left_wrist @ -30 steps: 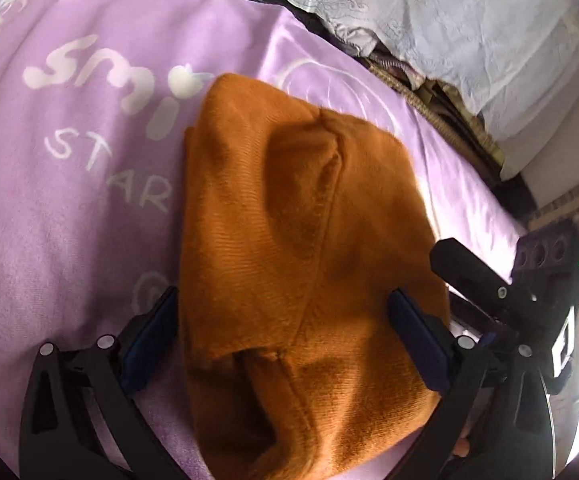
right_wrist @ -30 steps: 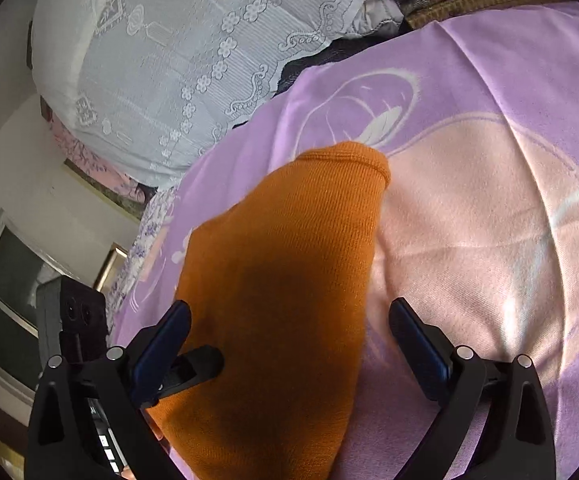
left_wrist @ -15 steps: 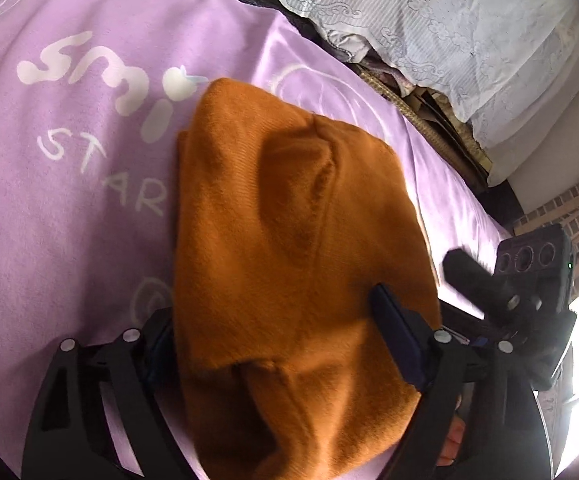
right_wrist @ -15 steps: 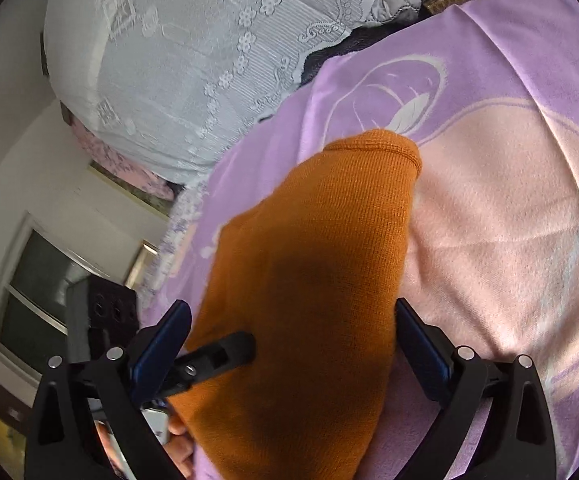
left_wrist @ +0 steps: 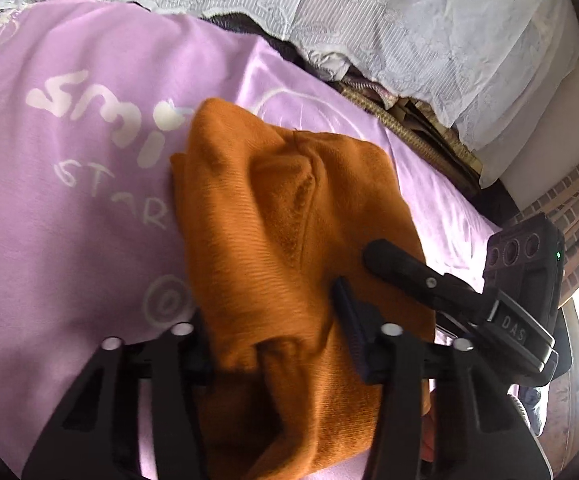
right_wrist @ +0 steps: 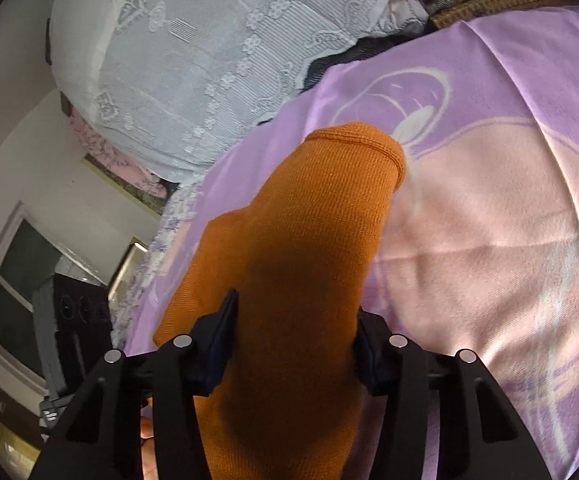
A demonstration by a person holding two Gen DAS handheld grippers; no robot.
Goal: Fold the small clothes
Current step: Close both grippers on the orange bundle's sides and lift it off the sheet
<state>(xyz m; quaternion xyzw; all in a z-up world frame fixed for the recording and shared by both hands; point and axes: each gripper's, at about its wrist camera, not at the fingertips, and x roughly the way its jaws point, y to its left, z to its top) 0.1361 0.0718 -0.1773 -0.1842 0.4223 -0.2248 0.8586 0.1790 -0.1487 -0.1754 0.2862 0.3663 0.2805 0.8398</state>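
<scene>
An orange knit garment (left_wrist: 273,232) lies folded and bunched on a purple blanket (left_wrist: 69,208). My left gripper (left_wrist: 273,340) has its jaws pressed against both sides of the garment's near edge. In the right wrist view the same garment (right_wrist: 309,248) runs away from me as a long band with a hemmed end. My right gripper (right_wrist: 293,344) is closed in on the band from both sides. The right gripper's finger (left_wrist: 405,268) also shows in the left wrist view, resting on the garment's right side.
The purple blanket (right_wrist: 509,220) has white lettering and a pale pink print. White lace-covered bedding (left_wrist: 409,20) is piled at the far edge, also in the right wrist view (right_wrist: 209,60). A brick wall (left_wrist: 569,200) stands at the right.
Both grippers have closed from wide open onto the orange garment. The left gripper has moved forward over the cloth, and the right gripper's finger has come in onto the garment.
</scene>
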